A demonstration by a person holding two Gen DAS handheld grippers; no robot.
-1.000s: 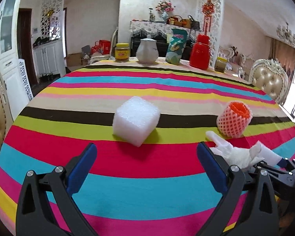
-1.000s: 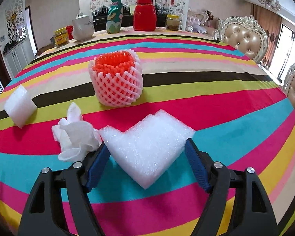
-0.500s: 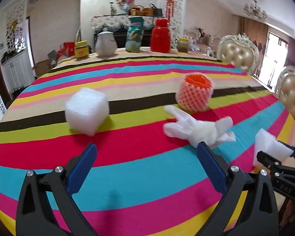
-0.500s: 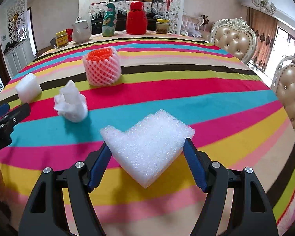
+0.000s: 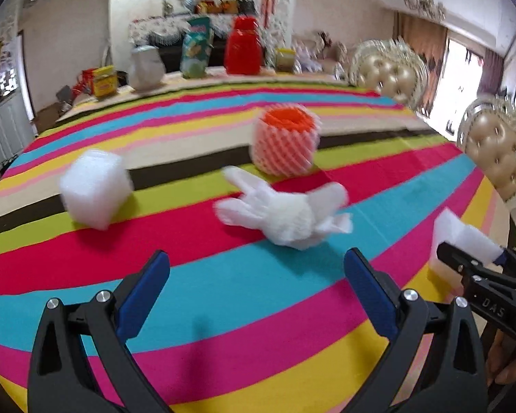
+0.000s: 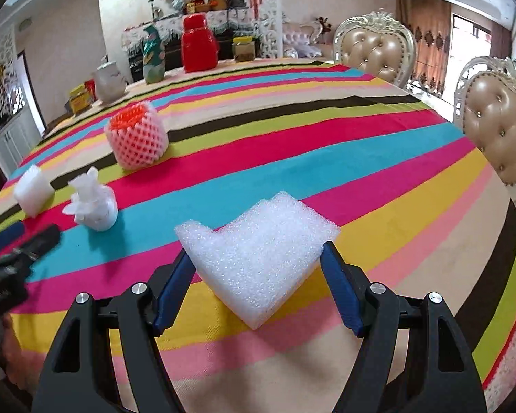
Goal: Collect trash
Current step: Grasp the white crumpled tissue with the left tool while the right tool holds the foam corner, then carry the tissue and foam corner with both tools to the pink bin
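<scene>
My right gripper (image 6: 258, 268) is shut on a white foam corner piece (image 6: 261, 251) and holds it above the striped tablecloth (image 6: 361, 179); the piece also shows at the right of the left wrist view (image 5: 461, 237). My left gripper (image 5: 256, 275) is open and empty above the cloth. Just ahead of it lies a crumpled white tissue (image 5: 289, 210). A white foam cube (image 5: 94, 187) lies to its left and a pink foam fruit net (image 5: 283, 144) stands behind. In the right wrist view the tissue (image 6: 94, 203), cube (image 6: 32, 189) and net (image 6: 136, 139) sit at the left.
A red jar (image 6: 199, 43), a white jug (image 6: 108, 82), a green snack bag (image 6: 153, 55) and small jars stand at the table's far edge. Padded chairs (image 6: 498, 127) stand at the right. The table's near edge is below my right gripper.
My left gripper has swung right, so the tissue is now straight ahead and the cube is off to the left. My right gripper has drawn back and up from the table with the foam corner piece.
</scene>
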